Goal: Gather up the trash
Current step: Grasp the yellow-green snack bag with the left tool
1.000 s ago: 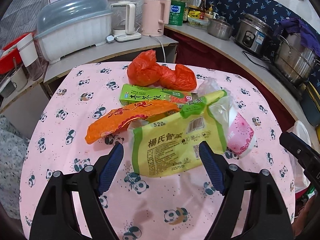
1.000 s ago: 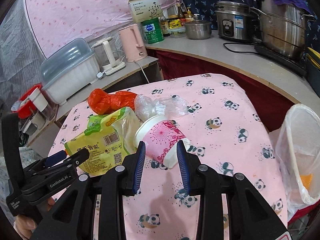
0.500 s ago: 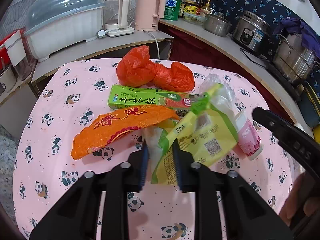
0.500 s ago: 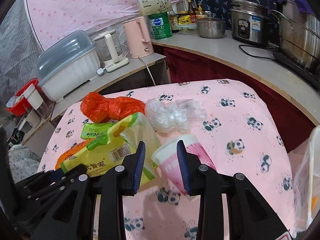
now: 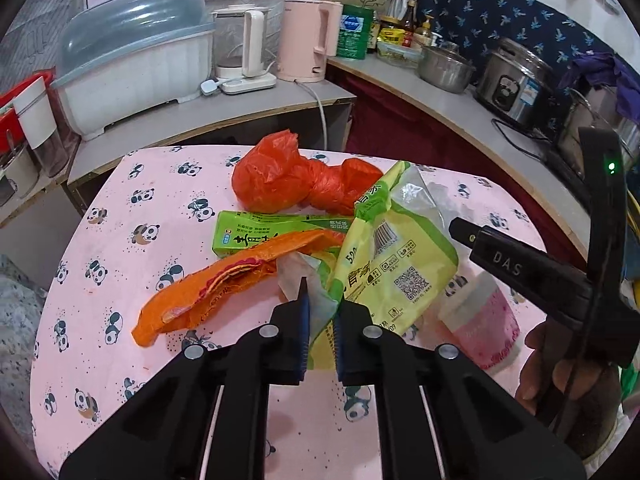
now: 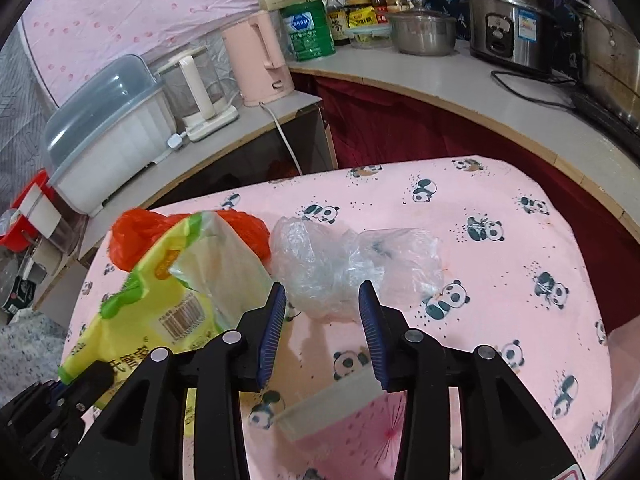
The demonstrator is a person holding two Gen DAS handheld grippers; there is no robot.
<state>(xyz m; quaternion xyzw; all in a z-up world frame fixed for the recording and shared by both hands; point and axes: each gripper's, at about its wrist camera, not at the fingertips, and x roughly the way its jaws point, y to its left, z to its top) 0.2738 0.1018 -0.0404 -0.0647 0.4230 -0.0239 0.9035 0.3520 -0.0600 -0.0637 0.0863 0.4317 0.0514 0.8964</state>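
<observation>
My left gripper (image 5: 320, 332) is shut on the lower edge of a yellow-green food bag (image 5: 396, 264) and holds it raised off the pink panda tablecloth (image 5: 120, 240); the bag also shows in the right wrist view (image 6: 188, 304). An orange wrapper (image 5: 224, 284), a green carton (image 5: 276, 228) and a red plastic bag (image 5: 296, 180) lie behind it. My right gripper (image 6: 322, 332) is open above a pink paper cup (image 6: 340, 404), which lies on its side below the fingers. A crumpled clear plastic bag (image 6: 352, 264) lies just beyond the fingertips.
A counter curves behind the table with a covered dish rack (image 5: 136, 64), a white kettle (image 5: 244, 52), a pink kettle (image 5: 308, 40), a rice cooker (image 6: 508, 20) and pots. A dark red curtain (image 6: 400, 128) hangs below the counter.
My left gripper closed on the yellow-green bag and lifted it upright. My right gripper moved forward over the pink cup, toward the clear plastic bag.
</observation>
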